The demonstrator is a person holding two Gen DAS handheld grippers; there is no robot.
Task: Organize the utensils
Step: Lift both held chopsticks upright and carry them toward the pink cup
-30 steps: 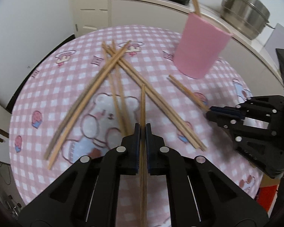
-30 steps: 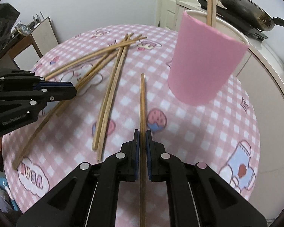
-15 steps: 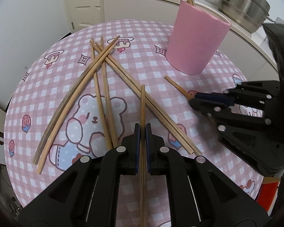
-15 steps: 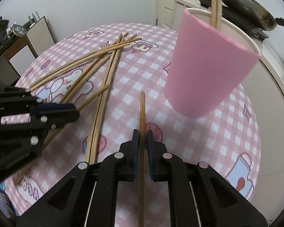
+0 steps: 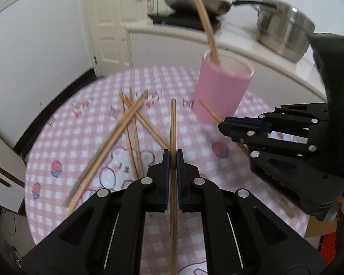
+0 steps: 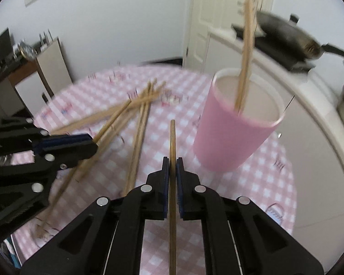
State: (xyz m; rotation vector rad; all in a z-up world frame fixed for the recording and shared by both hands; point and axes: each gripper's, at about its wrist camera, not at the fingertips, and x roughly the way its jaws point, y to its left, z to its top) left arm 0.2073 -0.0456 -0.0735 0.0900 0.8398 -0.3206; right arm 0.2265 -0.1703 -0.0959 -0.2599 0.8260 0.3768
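My left gripper (image 5: 172, 155) is shut on a wooden chopstick (image 5: 173, 123) that points forward above the table. My right gripper (image 6: 172, 162) is shut on another chopstick (image 6: 172, 137), tip raised and near the pink cup (image 6: 234, 126). The cup also shows in the left wrist view (image 5: 220, 91) and holds a chopstick or two (image 6: 245, 52) standing upright. Several loose chopsticks (image 5: 128, 128) lie crossed on the pink checked tablecloth (image 5: 80, 137). The right gripper shows at the right of the left wrist view (image 5: 224, 126); the left gripper shows at the left of the right wrist view (image 6: 89, 144).
A white counter (image 5: 240, 50) behind the table carries a frying pan (image 5: 195, 0) on a cooktop and a steel pot (image 5: 284, 27). A white door (image 5: 110, 23) stands behind. A small cabinet (image 6: 52, 64) is to the left of the table.
Both grippers have lifted and tilted up with their chopsticks, so the cup rim and its inside now show. The right gripper has moved closer to the cup.
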